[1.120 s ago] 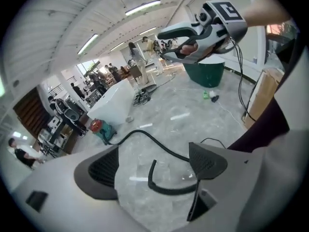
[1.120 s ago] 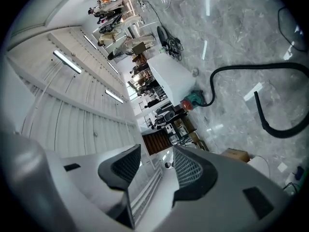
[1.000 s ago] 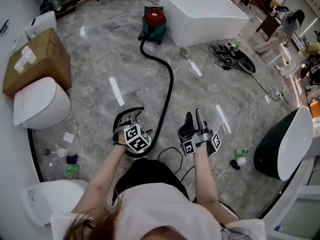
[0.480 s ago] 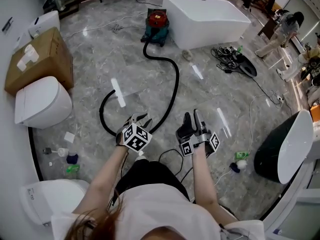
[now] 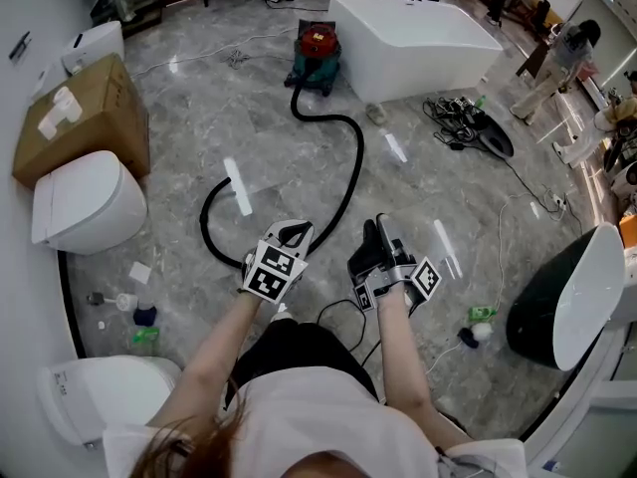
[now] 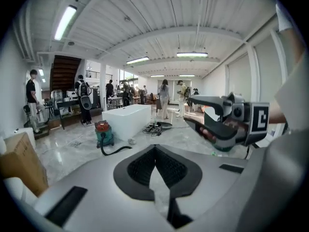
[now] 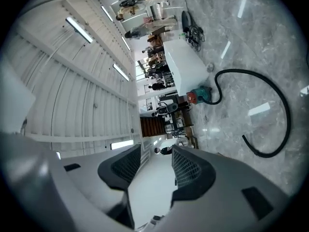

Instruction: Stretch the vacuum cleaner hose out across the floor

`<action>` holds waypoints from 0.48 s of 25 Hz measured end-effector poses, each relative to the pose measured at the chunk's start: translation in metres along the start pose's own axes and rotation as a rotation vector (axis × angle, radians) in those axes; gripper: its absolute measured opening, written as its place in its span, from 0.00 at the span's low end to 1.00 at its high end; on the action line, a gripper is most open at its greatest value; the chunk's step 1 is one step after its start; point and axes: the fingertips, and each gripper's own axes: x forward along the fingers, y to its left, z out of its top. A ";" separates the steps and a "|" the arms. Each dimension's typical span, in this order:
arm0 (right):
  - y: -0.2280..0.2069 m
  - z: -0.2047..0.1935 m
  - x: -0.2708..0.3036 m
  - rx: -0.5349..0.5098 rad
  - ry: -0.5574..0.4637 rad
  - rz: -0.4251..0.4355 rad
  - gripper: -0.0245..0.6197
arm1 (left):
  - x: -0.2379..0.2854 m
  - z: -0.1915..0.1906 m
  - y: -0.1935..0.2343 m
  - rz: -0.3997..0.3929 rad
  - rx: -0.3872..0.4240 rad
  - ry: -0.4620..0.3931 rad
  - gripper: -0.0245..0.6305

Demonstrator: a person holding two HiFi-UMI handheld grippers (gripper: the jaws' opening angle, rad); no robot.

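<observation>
Vacuum cleaner hose (image 5: pixel 359 162) lies on the grey marble floor (image 5: pixel 179 108) in the head view, running from the red-topped vacuum cleaner (image 5: pixel 318 48) at the upper middle of the frame, bending right, then sweeping down toward the centre. It passes behind the left gripper (image 5: pixel 291 232) in the picture and curls back up in a loop at centre left. A white bathtub (image 5: pixel 418 33) stands just right of the vacuum cleaner, and a cardboard box (image 5: pixel 85 118) sits at the upper left. The left gripper hovers above the hose's low bend. The right gripper (image 5: pixel 378 225) is just beside it at centre right, holding nothing

In the left gripper view, the left gripper (image 6: pixel 155 151) fills the lower frame. Its jaws have just been closing and now meet at the tips with nothing between them. Beyond them, at centre left, the hose (image 6: pixel 113 150) trails from the vacuum cleaner (image 6: pixel 103 132) across the floor, with the bathtub (image 6: pixel 126 120) behind. The right gripper (image 6: pixel 189 110) shows at centre right with its jaws apart

The right gripper view is rolled onto its side. The right gripper (image 7: pixel 155 151) has its jaws standing wide and empty. At the right of the frame the hose (image 7: pixel 285 105) arcs from the vacuum cleaner (image 7: pixel 200 95) down to a free end resting on the floor, beside the bathtub (image 7: pixel 186 69)
</observation>
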 end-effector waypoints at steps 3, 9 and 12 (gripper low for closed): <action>0.006 -0.012 0.008 -0.155 0.056 -0.031 0.35 | -0.007 0.025 -0.004 -0.024 -0.053 -0.070 0.05; 0.014 -0.045 0.018 -0.630 0.201 -0.138 0.35 | -0.016 0.047 -0.011 -0.061 -0.140 -0.153 0.05; 0.015 -0.059 0.021 -0.863 0.262 -0.166 0.35 | -0.018 0.044 -0.011 -0.068 -0.197 -0.174 0.05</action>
